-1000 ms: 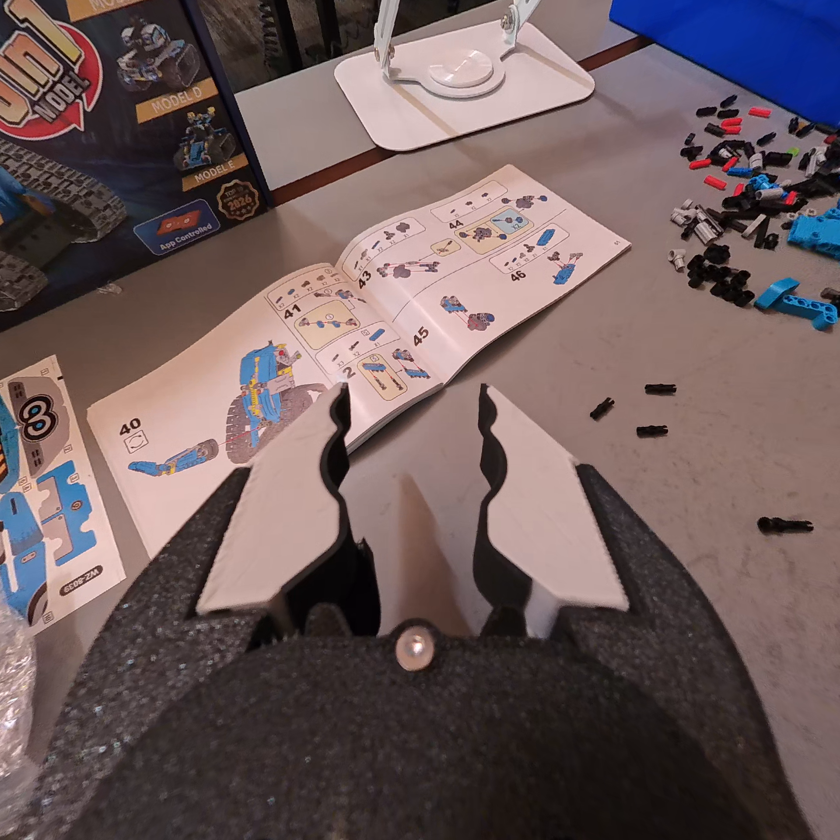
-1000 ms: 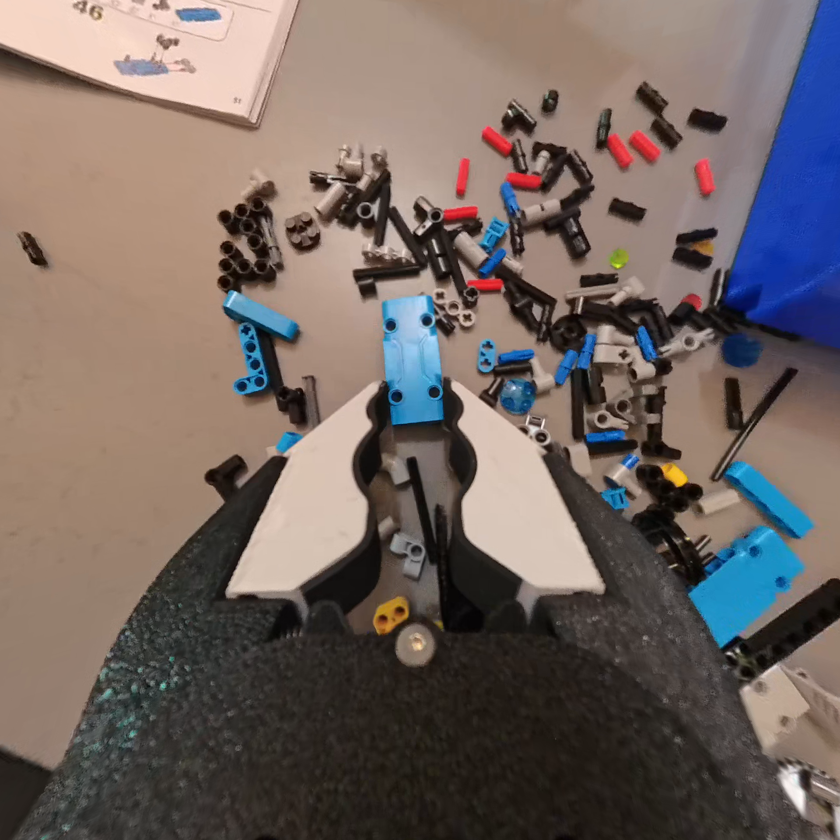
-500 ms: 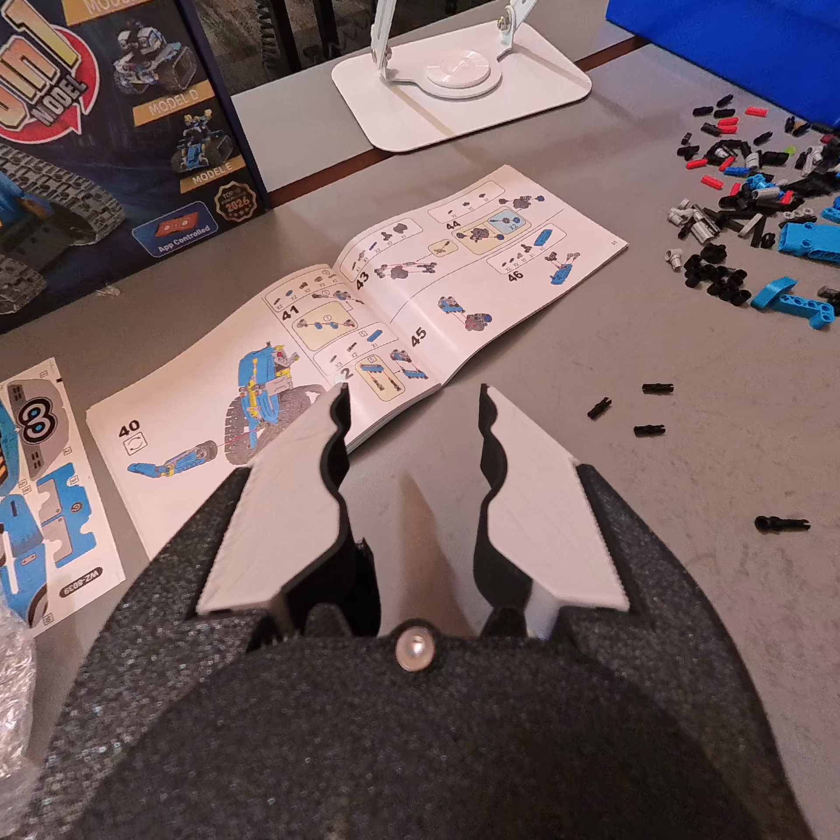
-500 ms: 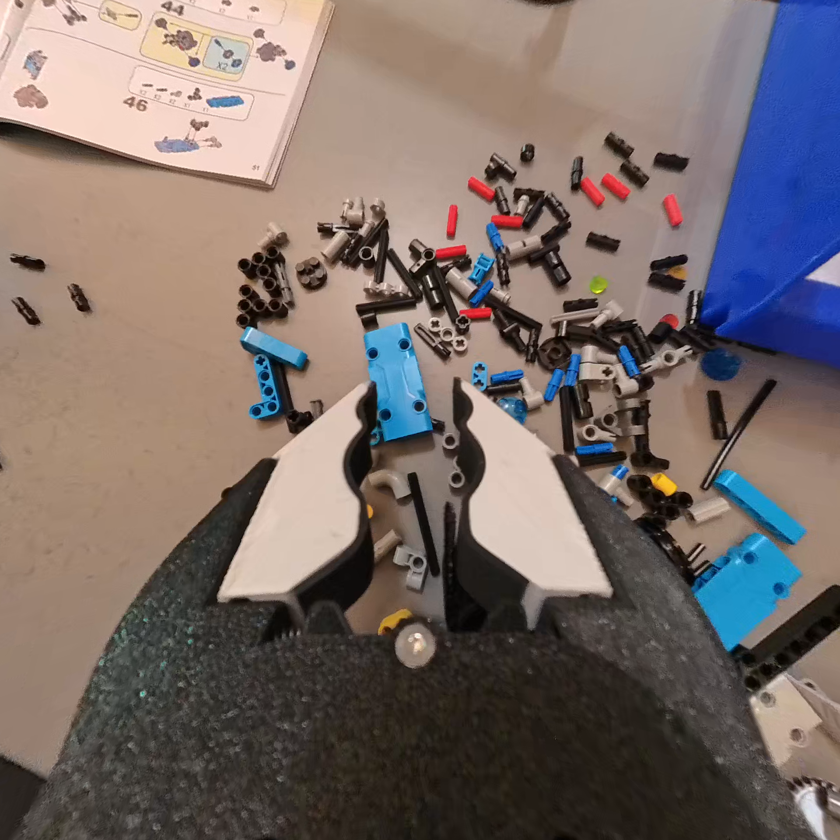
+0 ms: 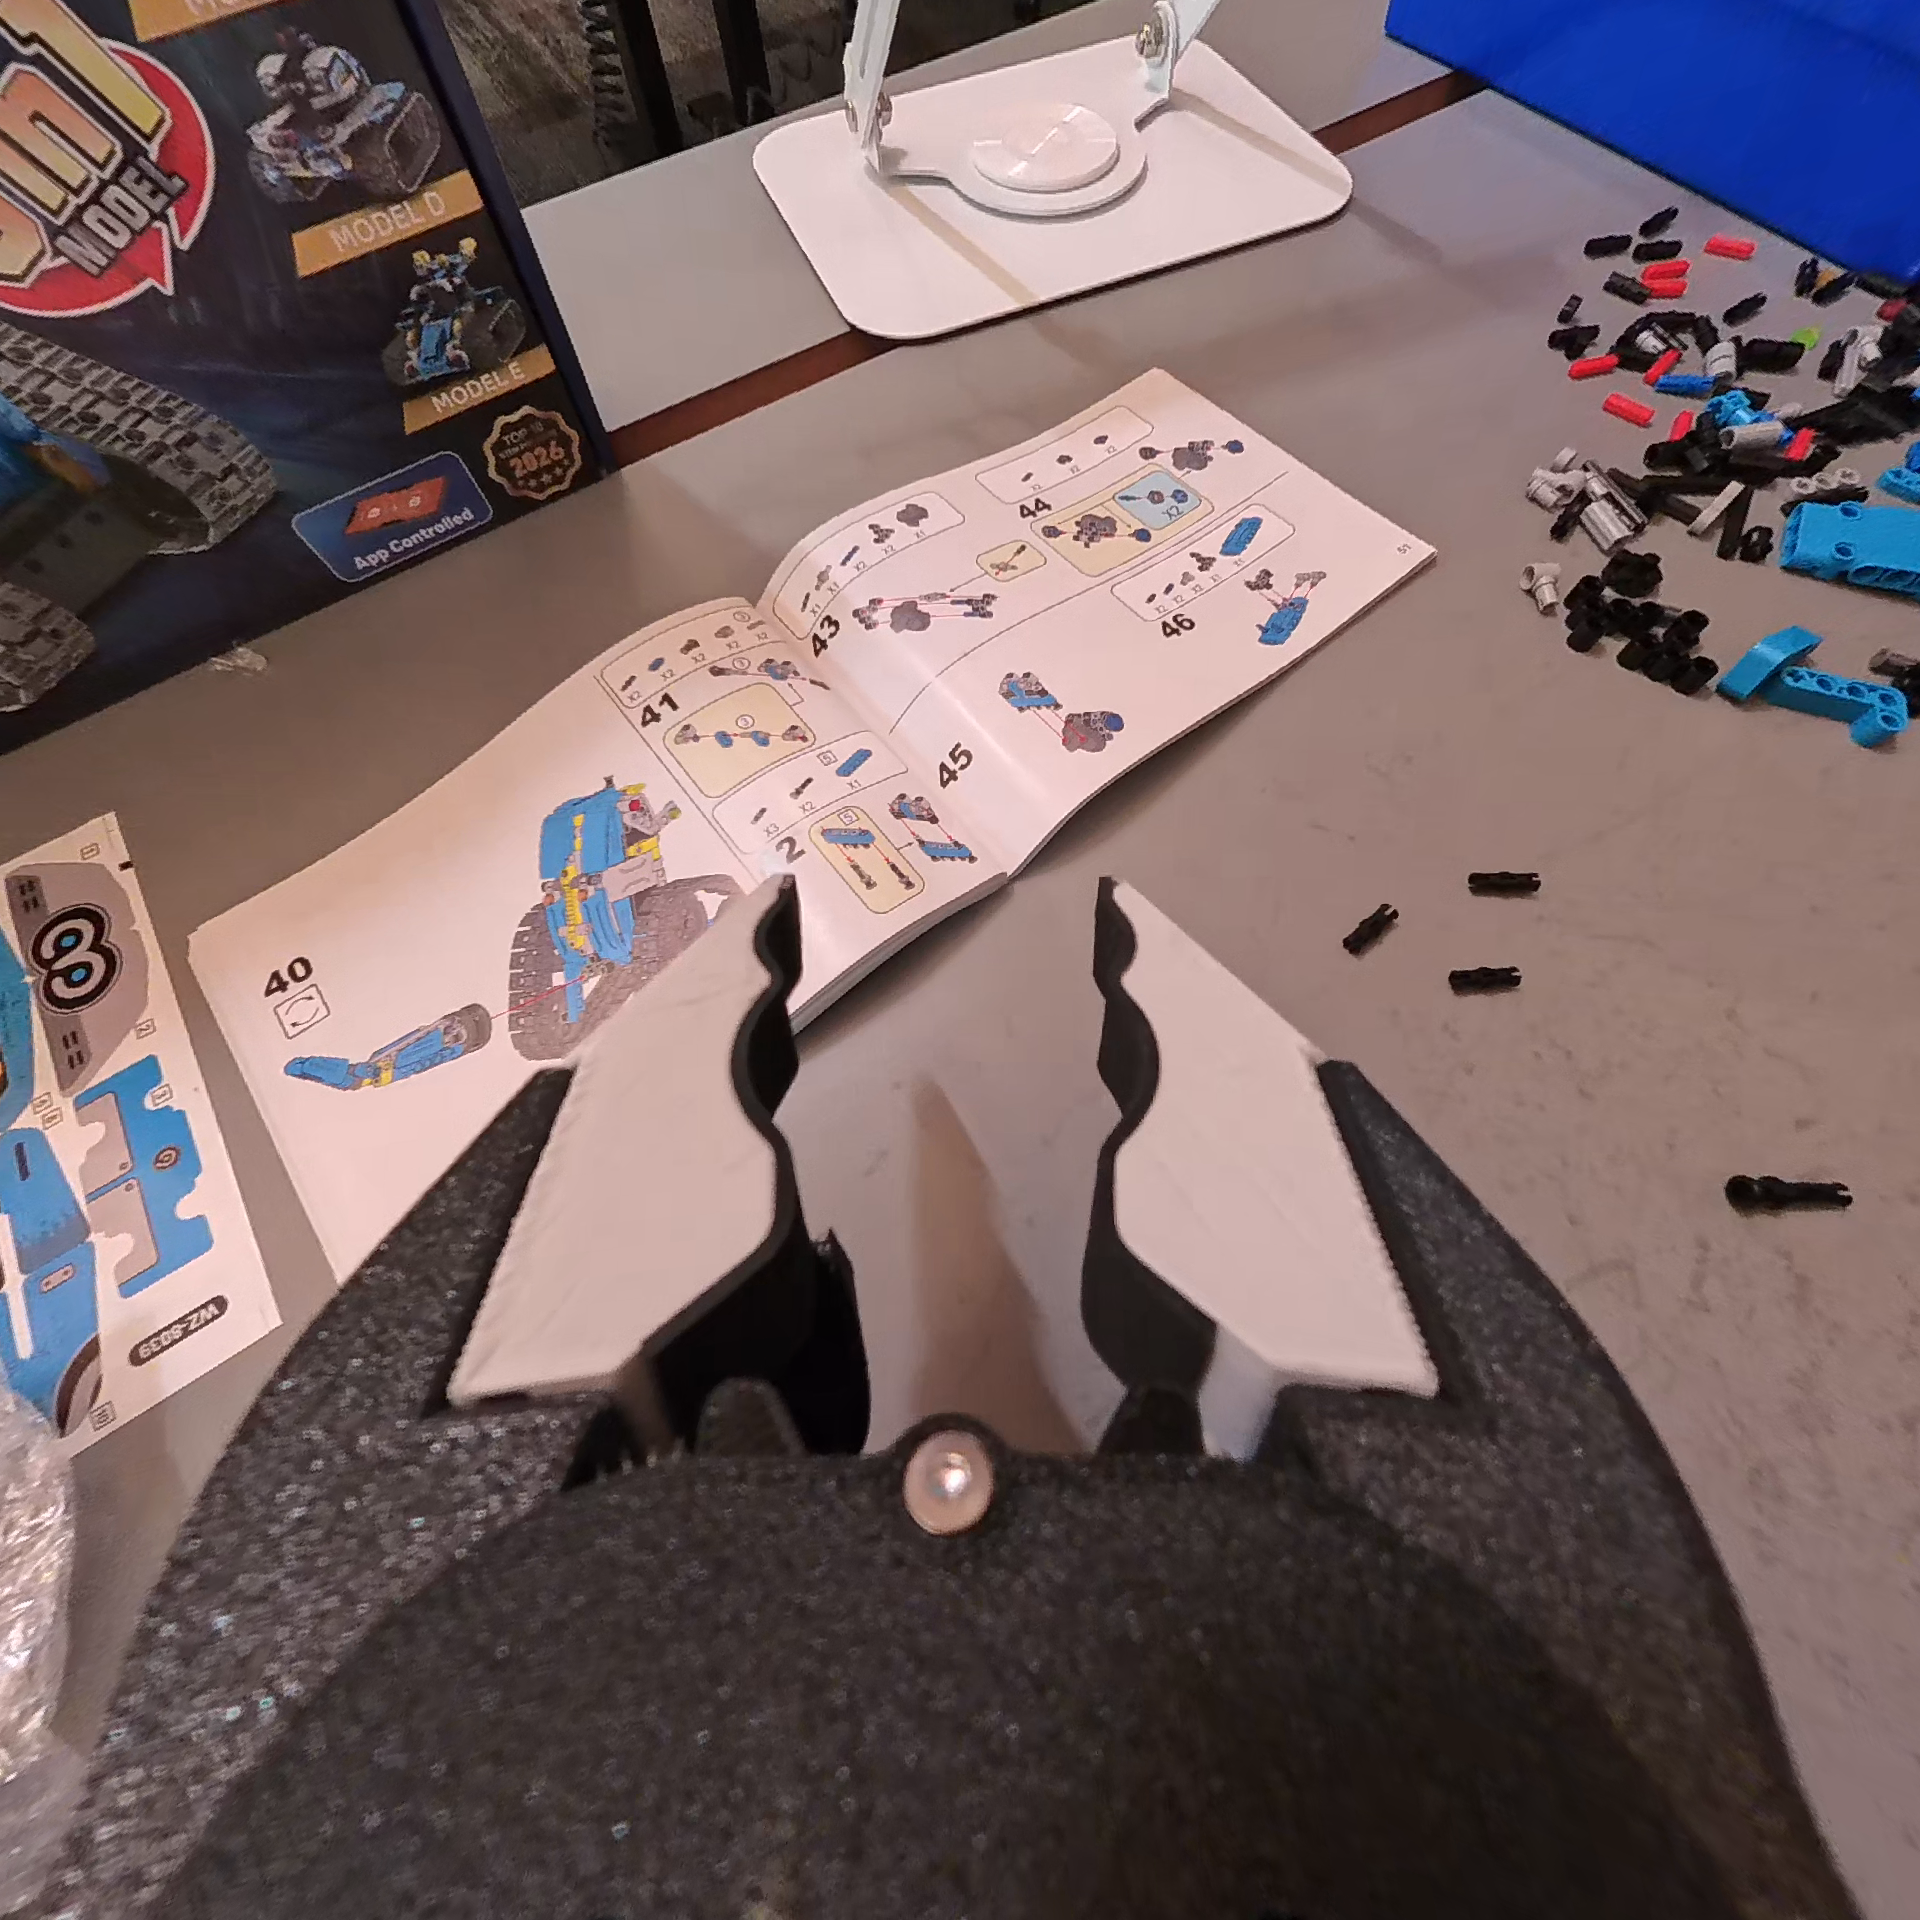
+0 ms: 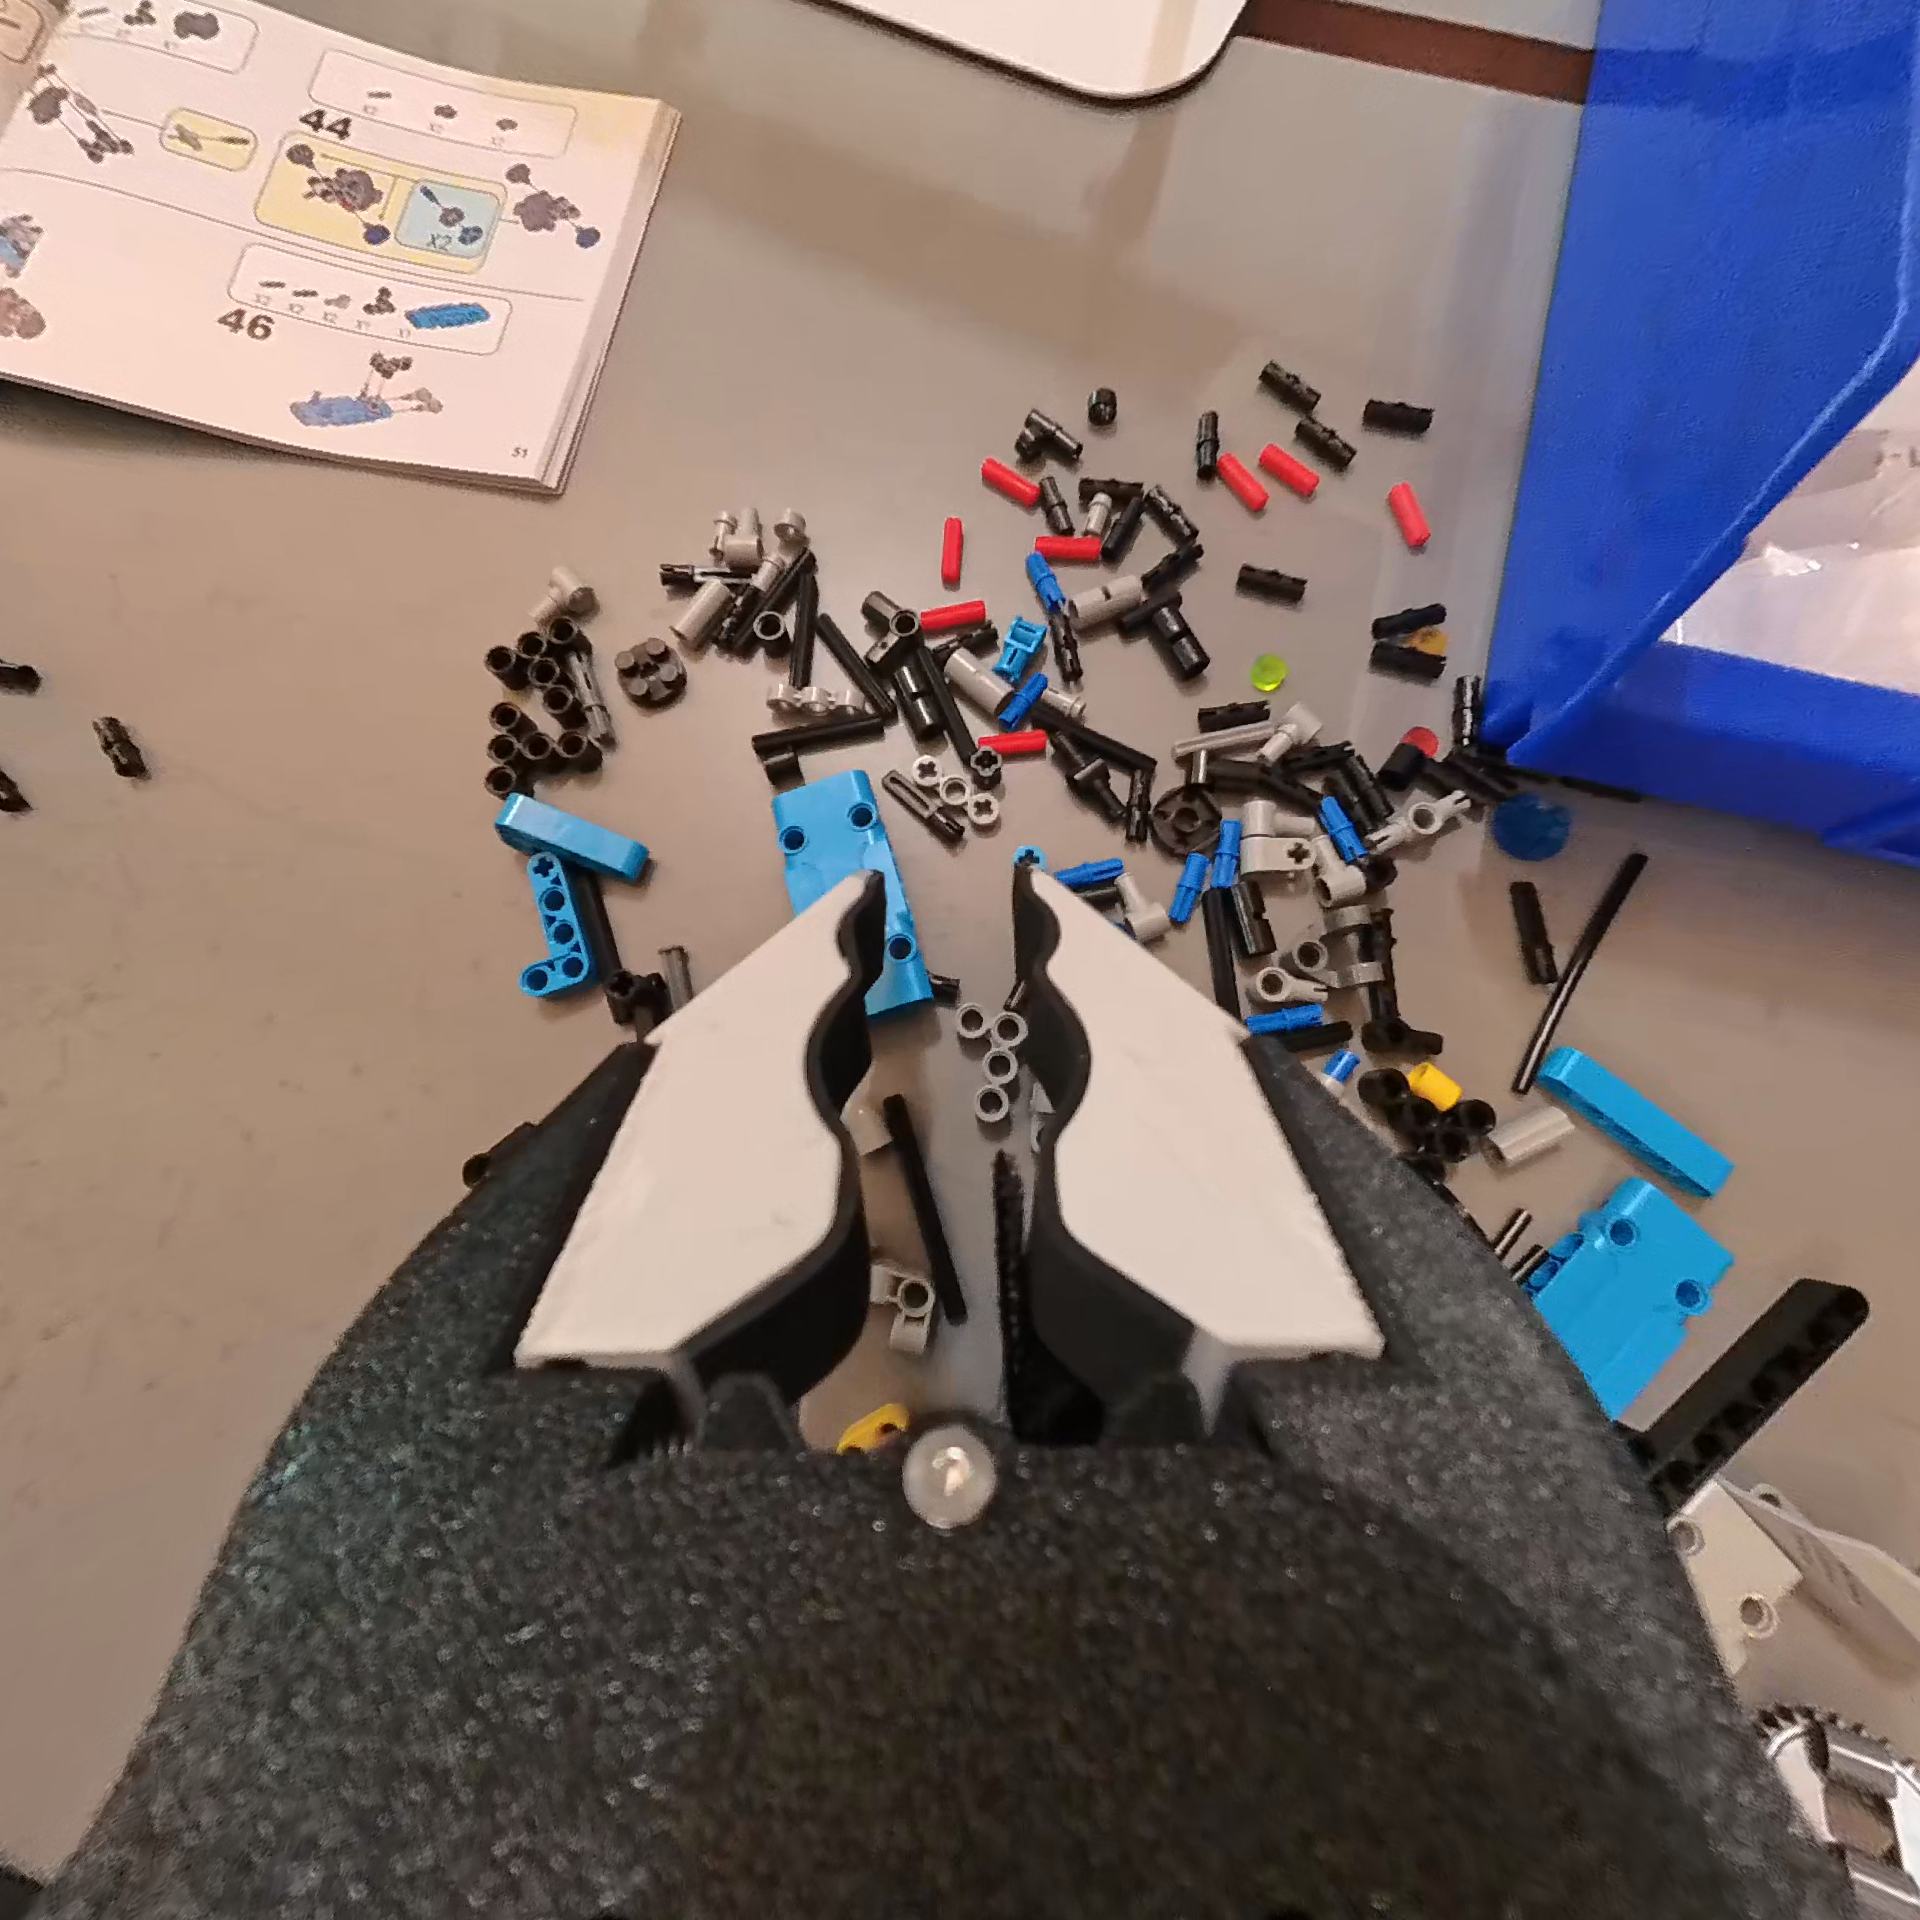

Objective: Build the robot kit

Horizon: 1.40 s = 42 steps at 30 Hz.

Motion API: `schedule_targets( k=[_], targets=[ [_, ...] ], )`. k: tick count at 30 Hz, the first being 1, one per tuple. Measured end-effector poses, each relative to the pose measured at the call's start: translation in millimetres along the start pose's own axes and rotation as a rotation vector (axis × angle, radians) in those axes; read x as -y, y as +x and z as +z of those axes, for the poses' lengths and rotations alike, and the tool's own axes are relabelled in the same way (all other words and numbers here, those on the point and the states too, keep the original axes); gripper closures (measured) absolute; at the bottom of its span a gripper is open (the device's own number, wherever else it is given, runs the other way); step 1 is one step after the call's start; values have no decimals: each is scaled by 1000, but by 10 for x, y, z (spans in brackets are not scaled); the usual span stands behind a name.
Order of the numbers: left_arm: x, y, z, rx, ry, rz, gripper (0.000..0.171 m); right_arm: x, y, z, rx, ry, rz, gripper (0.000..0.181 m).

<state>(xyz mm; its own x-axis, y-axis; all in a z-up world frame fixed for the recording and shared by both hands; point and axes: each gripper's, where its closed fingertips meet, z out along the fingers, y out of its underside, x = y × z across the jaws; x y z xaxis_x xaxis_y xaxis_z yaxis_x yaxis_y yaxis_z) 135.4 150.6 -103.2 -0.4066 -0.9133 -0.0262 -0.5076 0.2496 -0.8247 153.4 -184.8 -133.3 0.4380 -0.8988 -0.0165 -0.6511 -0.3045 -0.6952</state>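
Left gripper (image 5: 943, 894): fingers spread, empty, beside open paper instruction booklet (image 5: 831, 727). Right gripper (image 6: 948, 883): fingers spread above flat sky-blue plastic panel (image 6: 831, 831) (grey counter (image 6: 312, 1039)).

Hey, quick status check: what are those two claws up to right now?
Left claw open, empty, over the instruction booklet edge. Right claw open, empty, above the loose-parts pile, by the light blue panel. Blue bin beside the pile.

One open instruction booklet (image 5: 790, 748), one sticker sheet (image 5: 94, 1122), one blue bin (image 6: 1745, 416), roughly eight red pins (image 6: 1288, 470)
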Motion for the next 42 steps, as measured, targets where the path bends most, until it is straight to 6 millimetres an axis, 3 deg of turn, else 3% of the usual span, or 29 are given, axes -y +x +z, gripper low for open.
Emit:
schedule_targets(
  k=[13, 42],
  targets=[
    [-14, 9, 13, -1, -7, 4, 115, 81, 111, -56, -97, 53, -51, 157],
    [-18, 7, 9, 2, -9, 7, 115, 148, 96, -140, -105, 94, -59, 157]
  ],
)
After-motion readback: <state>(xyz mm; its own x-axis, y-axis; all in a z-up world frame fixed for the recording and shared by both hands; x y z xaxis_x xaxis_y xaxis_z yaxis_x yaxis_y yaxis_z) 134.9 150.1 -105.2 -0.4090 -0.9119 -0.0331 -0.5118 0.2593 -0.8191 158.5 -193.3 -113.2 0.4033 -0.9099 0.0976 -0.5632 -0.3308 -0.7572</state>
